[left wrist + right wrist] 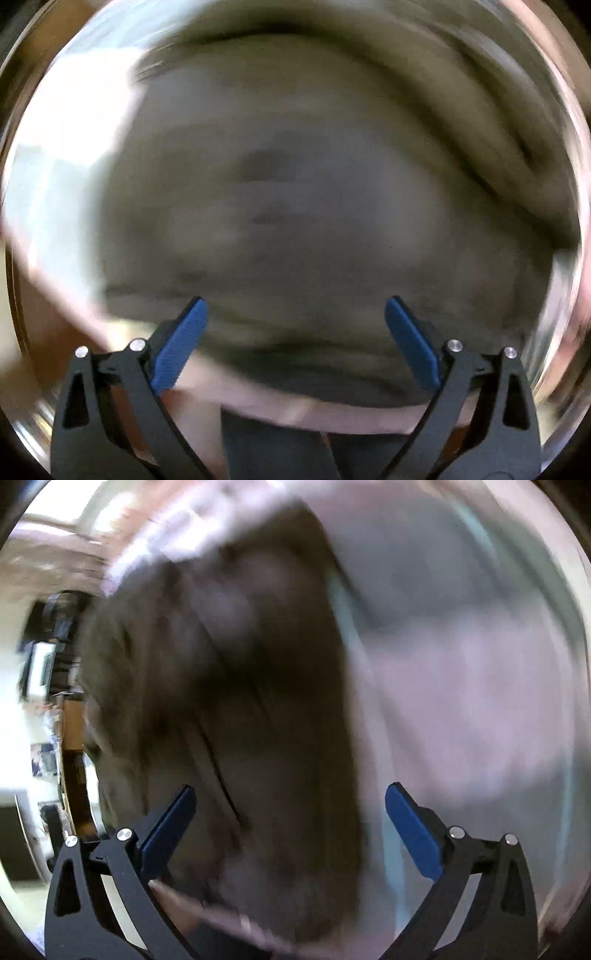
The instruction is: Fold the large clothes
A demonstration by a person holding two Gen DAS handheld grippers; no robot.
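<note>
Two alike: left claw (296, 308) and right claw (290, 794), black linkage arms with triangular cut-outs, silver round screws at pivots, ribbed blue pads (181, 345).

likely home room: pale sheet-like surface (461, 701), cluttered shelves (44, 672) at edge, heavily blurred.

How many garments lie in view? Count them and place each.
1: a dark grey-brown garment spread ahead of the open left gripper, also seen ahead of the open right gripper. Heavy blur may hide others.
</note>
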